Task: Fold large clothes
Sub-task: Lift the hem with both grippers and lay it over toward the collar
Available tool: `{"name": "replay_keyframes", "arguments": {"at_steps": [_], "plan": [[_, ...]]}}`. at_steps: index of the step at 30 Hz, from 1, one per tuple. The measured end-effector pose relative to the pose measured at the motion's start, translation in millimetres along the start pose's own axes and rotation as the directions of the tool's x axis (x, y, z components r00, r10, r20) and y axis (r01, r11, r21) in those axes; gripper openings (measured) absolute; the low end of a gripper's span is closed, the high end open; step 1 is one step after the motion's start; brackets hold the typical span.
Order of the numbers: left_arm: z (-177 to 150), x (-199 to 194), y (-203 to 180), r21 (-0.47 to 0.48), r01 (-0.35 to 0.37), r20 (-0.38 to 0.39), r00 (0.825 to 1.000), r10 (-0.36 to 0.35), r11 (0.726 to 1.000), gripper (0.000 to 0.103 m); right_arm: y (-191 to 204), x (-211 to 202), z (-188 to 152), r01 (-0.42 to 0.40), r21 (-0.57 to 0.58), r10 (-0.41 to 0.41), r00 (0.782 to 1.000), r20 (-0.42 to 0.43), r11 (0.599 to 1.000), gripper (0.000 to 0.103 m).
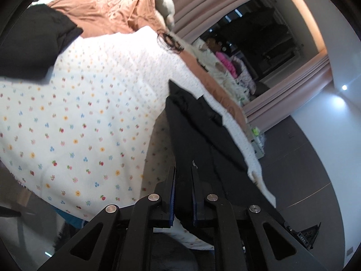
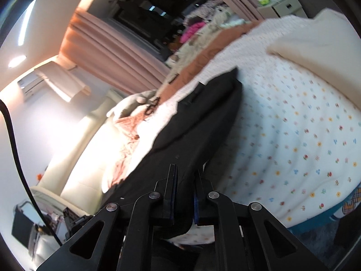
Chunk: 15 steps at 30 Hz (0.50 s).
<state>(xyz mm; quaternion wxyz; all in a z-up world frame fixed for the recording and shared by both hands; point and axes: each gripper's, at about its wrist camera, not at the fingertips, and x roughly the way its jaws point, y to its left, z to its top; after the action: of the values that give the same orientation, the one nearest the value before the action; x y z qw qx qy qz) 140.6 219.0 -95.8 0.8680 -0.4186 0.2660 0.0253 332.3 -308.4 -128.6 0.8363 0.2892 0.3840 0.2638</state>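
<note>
A large black garment (image 1: 194,133) stretches over a bed with a white flowered cover (image 1: 85,113). My left gripper (image 1: 183,176) is shut on the near edge of this black cloth, which runs between its two fingers and rises off the bed. In the right wrist view the same black garment (image 2: 191,122) runs from the bed to my right gripper (image 2: 186,176), which is shut on another part of its near edge. Both held parts hang lifted above the cover (image 2: 293,135).
A second dark garment (image 1: 29,40) and an orange cloth (image 1: 108,13) lie at the far end of the bed. A cream blanket (image 2: 315,52) lies on the bed's right. Pink curtains (image 1: 225,2) frame a dark window (image 1: 259,40). A pale sofa (image 2: 85,149) stands beside the bed.
</note>
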Motion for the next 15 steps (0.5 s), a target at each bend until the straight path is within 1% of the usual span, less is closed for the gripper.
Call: {"name": "replay_keyframes", "arguments": {"at_steps": [3, 7, 9, 12, 15], "plan": [[10.0, -25.9, -17.9, 0.015, 0.040, 0.045, 0.998, -0.041, 0.999, 0.011, 20.7, -16.3, 1.6, -0.026, -0.033, 0.027, 0.999, 0.023, 0.999, 0.012], [15.8, -67.5, -38.7, 0.042, 0.087, 0.106, 0.990, -0.091, 0.995, 0.011, 46.7, -42.5, 0.3, -0.066, -0.077, 0.070, 0.996, 0.053, 0.995, 0.012], [17.8, -85.6, -46.8, 0.054, 0.109, 0.132, 0.984, -0.115, 0.993, 0.011, 61.4, -56.7, -0.4, -0.086, -0.101, 0.093, 0.993, 0.068, 0.991, 0.012], [17.3, -121.1, -61.0, 0.079, 0.145, 0.178, 0.971, -0.157, 0.986, 0.011, 80.6, -76.8, -2.7, -0.118, -0.137, 0.130, 0.988, 0.086, 0.984, 0.012], [14.5, -150.0, -73.5, 0.101, 0.166, 0.220, 0.958, -0.184, 0.981, 0.011, 100.2, -96.4, -5.6, -0.145, -0.179, 0.164, 0.981, 0.102, 0.973, 0.012]]}}
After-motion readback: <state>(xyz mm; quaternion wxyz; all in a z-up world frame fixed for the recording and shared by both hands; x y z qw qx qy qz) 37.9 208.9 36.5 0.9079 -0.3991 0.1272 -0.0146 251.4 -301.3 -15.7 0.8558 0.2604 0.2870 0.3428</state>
